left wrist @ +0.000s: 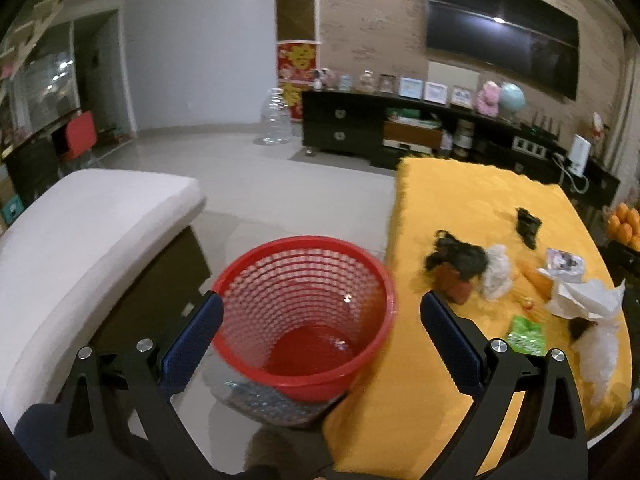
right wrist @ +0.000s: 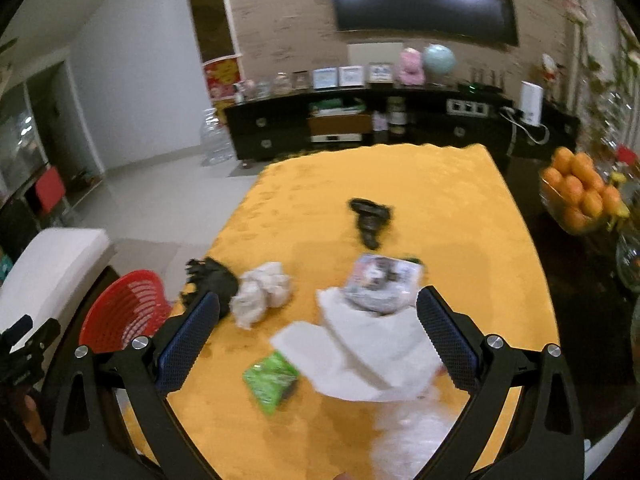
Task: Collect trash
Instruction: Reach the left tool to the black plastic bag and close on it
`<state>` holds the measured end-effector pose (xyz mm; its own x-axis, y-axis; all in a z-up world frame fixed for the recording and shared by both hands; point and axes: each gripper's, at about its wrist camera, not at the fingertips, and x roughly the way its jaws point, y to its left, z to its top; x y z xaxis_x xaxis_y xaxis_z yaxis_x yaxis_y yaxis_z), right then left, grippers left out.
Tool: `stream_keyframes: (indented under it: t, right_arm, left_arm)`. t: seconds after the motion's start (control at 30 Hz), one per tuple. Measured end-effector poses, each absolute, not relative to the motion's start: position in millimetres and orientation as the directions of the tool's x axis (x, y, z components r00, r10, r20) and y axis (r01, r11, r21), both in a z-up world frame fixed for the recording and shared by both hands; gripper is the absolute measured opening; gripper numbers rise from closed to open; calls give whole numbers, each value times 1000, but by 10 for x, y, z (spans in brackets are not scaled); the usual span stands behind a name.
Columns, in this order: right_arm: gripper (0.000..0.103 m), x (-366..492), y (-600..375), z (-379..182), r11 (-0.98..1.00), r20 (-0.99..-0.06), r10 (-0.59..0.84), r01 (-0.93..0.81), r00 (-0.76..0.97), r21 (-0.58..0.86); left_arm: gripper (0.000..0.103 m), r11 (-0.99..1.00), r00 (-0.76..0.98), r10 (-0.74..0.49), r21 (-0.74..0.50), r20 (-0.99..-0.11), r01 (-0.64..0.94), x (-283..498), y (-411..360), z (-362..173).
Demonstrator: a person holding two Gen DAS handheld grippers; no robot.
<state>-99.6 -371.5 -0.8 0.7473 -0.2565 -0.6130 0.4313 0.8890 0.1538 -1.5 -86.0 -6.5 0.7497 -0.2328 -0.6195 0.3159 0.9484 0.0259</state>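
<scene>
A red mesh basket (left wrist: 304, 312) stands on the floor beside the yellow-covered table (left wrist: 460, 200). My left gripper (left wrist: 320, 340) is open above the basket and holds nothing. Trash lies on the table: a black crumpled wad (right wrist: 212, 276), a white crumpled tissue (right wrist: 262, 294), a small black piece (right wrist: 370, 216), a shiny wrapper (right wrist: 380, 280), white paper (right wrist: 360, 356) and a green packet (right wrist: 270, 378). My right gripper (right wrist: 318, 336) is open above the white paper and green packet. The basket also shows in the right wrist view (right wrist: 124, 308).
A white cushioned seat (left wrist: 80, 248) stands left of the basket. A dark TV cabinet (right wrist: 360, 124) runs along the far wall. A bowl of oranges (right wrist: 576, 192) sits right of the table. A clear water jug (left wrist: 276, 118) stands on the floor.
</scene>
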Motion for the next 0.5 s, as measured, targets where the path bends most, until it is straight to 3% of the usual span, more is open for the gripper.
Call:
stream_keyframes:
  t: [0.5]
  right_arm:
    - [96,-1347,-4170,25,823,-604,-330,535,725,192]
  left_arm:
    - [95,858,571,-321,24,-756,513,643,-2071,-366]
